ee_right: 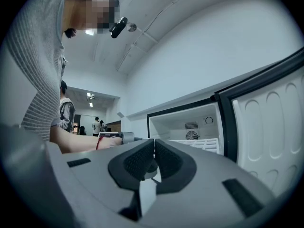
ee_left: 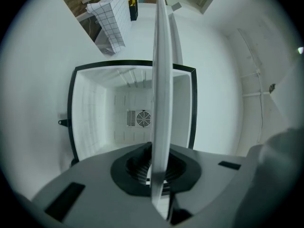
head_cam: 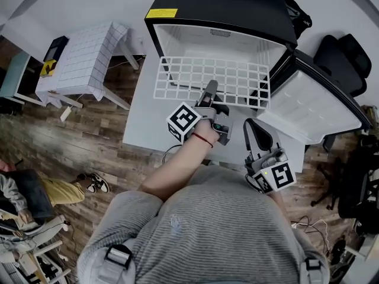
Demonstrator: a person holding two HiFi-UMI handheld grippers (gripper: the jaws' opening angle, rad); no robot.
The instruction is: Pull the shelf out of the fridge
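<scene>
A white wire shelf [head_cam: 201, 78] sticks most of the way out of the black fridge [head_cam: 219, 7], lying level in front of its open cavity. My left gripper [head_cam: 211, 87] is shut on the shelf's near edge. In the left gripper view the shelf [ee_left: 160, 89] runs edge-on as a vertical white band between the jaws of the left gripper [ee_left: 159, 172], with the fridge's back fan [ee_left: 143, 118] behind. My right gripper [head_cam: 249, 125] hangs to the right of the shelf, apart from it. In its own view the right gripper [ee_right: 154, 158] is shut on nothing, and the shelf [ee_right: 205, 144] shows ahead.
The fridge door [head_cam: 314, 108] stands swung open to the right, close to my right gripper. The fridge rests on a white platform [head_cam: 142, 123]. A table with a grid cloth [head_cam: 83, 58] stands at the left, a black chair [head_cam: 343, 58] at the right, a seated person [head_cam: 23, 191] lower left.
</scene>
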